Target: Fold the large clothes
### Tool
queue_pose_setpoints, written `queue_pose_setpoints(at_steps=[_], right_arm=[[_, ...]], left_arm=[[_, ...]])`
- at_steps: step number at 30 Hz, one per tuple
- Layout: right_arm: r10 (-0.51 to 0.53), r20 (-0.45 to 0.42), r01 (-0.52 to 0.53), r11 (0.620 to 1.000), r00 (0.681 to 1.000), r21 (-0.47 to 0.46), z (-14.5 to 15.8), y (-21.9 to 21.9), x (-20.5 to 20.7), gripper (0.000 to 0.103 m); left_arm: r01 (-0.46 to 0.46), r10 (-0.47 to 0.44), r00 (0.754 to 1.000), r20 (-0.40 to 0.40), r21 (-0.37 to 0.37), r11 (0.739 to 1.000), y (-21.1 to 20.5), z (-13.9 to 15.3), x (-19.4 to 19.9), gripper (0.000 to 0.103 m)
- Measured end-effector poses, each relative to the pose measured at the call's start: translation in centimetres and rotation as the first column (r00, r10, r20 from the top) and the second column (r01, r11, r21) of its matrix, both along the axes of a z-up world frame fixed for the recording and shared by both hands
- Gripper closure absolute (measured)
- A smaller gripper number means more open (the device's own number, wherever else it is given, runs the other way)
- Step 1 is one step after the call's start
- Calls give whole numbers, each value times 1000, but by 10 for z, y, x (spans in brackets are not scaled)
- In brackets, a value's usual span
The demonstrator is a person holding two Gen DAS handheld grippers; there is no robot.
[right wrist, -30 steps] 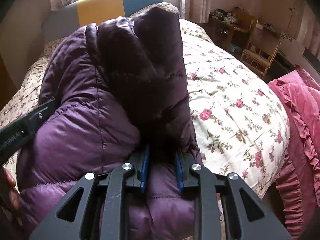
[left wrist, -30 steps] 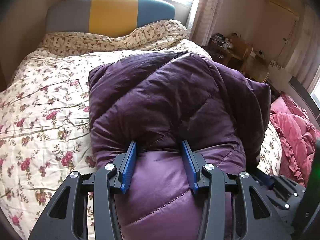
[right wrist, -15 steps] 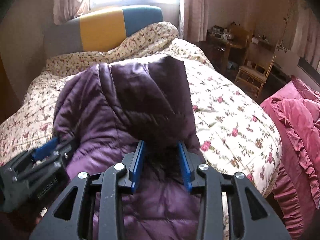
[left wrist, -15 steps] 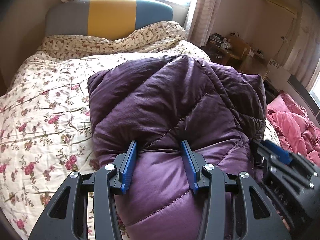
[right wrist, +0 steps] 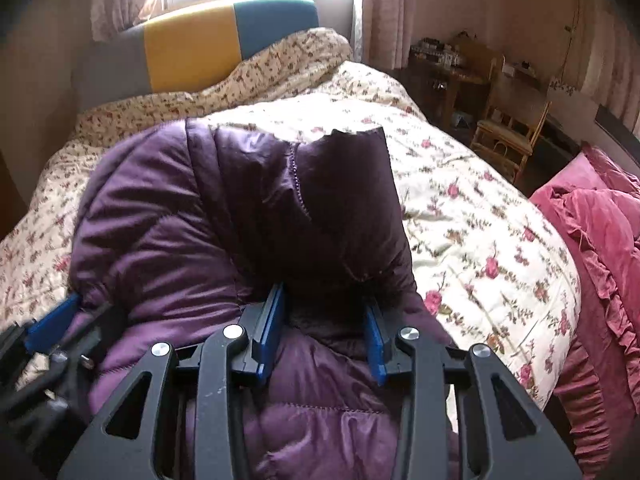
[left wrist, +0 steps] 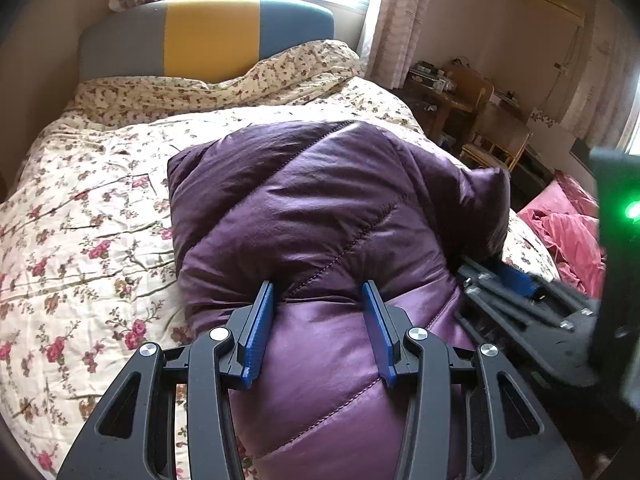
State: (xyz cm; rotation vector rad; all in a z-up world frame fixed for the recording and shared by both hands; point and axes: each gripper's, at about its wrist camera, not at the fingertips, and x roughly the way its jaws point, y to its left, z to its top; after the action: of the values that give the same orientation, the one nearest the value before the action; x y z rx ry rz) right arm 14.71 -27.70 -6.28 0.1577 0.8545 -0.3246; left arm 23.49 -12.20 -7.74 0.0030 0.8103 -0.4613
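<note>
Purple quilted down jacket lies bundled on the bed, on the flowered quilt, toward the near edge.

Left tongs: a fat fold of the jacket fills the gap between the blue pads; both pads press into the cloth, jaws partly apart, gripping the fold. Seen from the right wrist view, the same tongs sit at the jacket's left edge.

Right tongs: a dark raised flap of the jacket, zip teeth showing along its seam, stands between the pads. Jaws have just been opening, now partly apart; the cloth still touches both pads, but whether they press on it I cannot tell. In the left wrist view these tongs lie just beside the jacket's right side.

No brand, label or legible writing found.

Jacket: glossy, puffy, diagonal stitched panels, lighter sheen near the lens, darker lining at the flap.

Around: headboard in grey, yellow and teal; pink ruffled bedding to the right; wooden chair by the far wall.
</note>
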Motion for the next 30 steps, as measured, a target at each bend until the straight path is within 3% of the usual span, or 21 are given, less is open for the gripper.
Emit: queue_pose_setpoints(at_steps=[7, 12, 14, 16, 18, 19, 25, 30], right_arm=[[11, -14, -10, 999, 1000, 46, -33, -10, 2, 69], [21, 8, -21, 998, 1000, 56, -31, -13, 0, 67], [21, 27, -23, 997, 999, 75, -25, -16, -4, 64], [20, 32, -22, 997, 999, 72, -18, -20, -8, 53], [-5, 30, 3, 997, 1000, 72, -11, -25, -11, 19], [-19, 29, 17, 997, 999, 77, -8, -30, -14, 13], [5, 14, -7, 985, 1000, 173, -14, -49, -20, 13], [44, 10, -45, 955, 999, 293, -28, -55, -19, 35]], left_arm=[[15, -15, 1000, -12, 10, 1000, -8, -16, 5, 59], [18, -18, 1000, -19, -8, 1000, -7, -17, 8, 57], [-10, 8, 1000, -30, -55, 998, 6, -8, 10, 56], [-76, 72, 996, -43, -103, 992, 26, 0, 15, 42], [-127, 121, 991, -55, -126, 984, 41, 2, 19, 35], [-148, 138, 987, -76, -138, 979, 48, 0, 22, 35], [-161, 119, 973, -200, -213, 964, 65, -24, 31, 30], [-128, 58, 966, -251, -270, 954, 58, -36, 35, 28]])
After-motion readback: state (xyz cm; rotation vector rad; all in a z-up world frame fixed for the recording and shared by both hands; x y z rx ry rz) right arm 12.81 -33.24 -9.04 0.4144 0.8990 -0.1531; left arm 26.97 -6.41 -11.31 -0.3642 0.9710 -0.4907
